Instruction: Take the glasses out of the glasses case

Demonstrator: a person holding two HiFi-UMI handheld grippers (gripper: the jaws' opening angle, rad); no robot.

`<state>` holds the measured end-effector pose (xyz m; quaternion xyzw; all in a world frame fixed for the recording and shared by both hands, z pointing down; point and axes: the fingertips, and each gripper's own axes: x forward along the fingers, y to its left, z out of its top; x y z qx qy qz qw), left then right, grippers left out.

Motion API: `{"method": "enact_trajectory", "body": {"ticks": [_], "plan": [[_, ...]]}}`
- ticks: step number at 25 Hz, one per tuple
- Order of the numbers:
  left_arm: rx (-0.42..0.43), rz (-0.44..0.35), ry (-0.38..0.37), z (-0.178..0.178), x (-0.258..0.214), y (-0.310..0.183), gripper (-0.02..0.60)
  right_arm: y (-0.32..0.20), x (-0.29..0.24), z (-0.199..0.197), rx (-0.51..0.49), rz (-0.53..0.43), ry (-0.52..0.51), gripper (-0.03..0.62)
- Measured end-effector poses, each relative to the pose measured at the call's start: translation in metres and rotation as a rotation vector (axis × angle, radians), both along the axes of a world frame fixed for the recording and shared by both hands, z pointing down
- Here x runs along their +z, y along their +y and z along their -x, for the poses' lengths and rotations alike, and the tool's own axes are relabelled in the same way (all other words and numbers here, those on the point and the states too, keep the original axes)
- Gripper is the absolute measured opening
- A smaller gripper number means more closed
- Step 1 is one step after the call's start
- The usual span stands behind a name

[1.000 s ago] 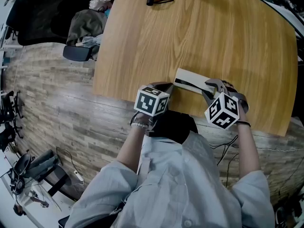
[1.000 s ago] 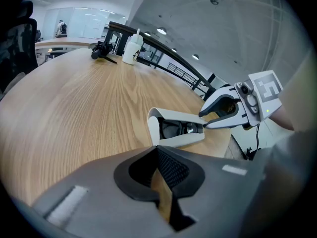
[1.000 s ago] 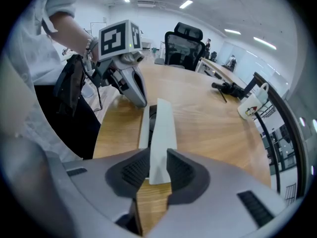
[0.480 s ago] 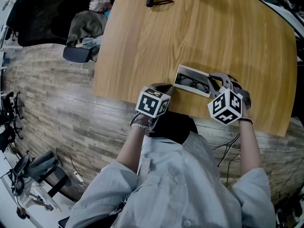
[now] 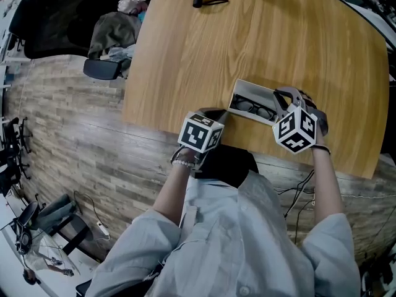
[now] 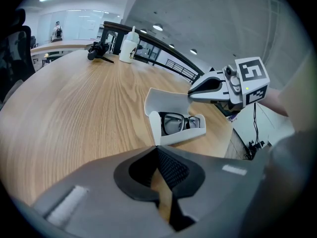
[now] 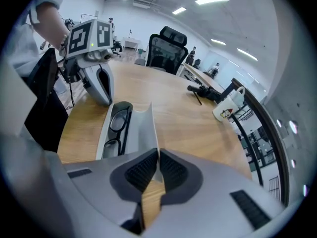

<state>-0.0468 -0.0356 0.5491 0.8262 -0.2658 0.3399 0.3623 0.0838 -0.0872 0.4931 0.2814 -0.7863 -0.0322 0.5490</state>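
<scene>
Case open, glasses still inside: a white case (image 6: 181,135) sits near the front edge of the desk (image 5: 247,42). Its lid (image 7: 141,128) is raised, and the dark-framed glasses (image 6: 176,123) lie folded in the tray.

The right claw (image 7: 158,155) has just been closing and now pinches the lid's free edge between its ribbed pads, at the case's right end. The left claw (image 6: 157,148) is pressed together with nothing between its jaws. Its tip sits at the case's opposite end, and whether it actually touches the corner cannot be told. A mug (image 7: 229,108) stands well apart at the far side of the desk.

By the look of it, the opening step is done. The lid is up and the frames are fully exposed, with nothing lying over them. The main part remains, because neither claw is on the glasses, which have not left the tray. One claw will probably have to spread and reach in for the frame, likely the left, since the right is occupied with the lid. The glasses then need lifting clear and setting down on the bare wood beside the case.
</scene>
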Motion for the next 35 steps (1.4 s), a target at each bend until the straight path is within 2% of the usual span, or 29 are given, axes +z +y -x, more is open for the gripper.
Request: {"method": "enact_trajectory", "body": {"ticks": [6, 13, 15, 22, 26, 30, 35], "plan": [[0.000, 0.006, 0.003, 0.001, 0.002, 0.000, 0.005, -0.006, 0.003, -0.001, 0.037, 0.004, -0.037, 0.012], [0.000, 0.004, 0.004, 0.000, 0.000, -0.001, 0.005, 0.006, -0.003, 0.005, 0.036, 0.041, -0.082, 0.017], [0.000, 0.007, 0.005, 0.001, 0.001, -0.001, 0.005, 0.009, -0.003, 0.009, 0.029, 0.043, -0.089, 0.072], [0.001, 0.008, 0.004, 0.001, 0.002, -0.001, 0.005, 0.014, -0.020, 0.022, 0.028, 0.010, -0.121, 0.106], [0.000, 0.008, 0.005, 0.000, 0.001, -0.002, 0.005, 0.024, -0.031, 0.038, -0.025, 0.013, -0.137, 0.106], [0.001, 0.004, 0.004, 0.000, 0.000, -0.001, 0.005, 0.042, -0.023, 0.054, -0.102, 0.076, -0.122, 0.106], [0.001, 0.002, 0.003, -0.001, 0.000, 0.000, 0.005, 0.046, -0.001, 0.057, -0.109, 0.114, -0.069, 0.105]]}}
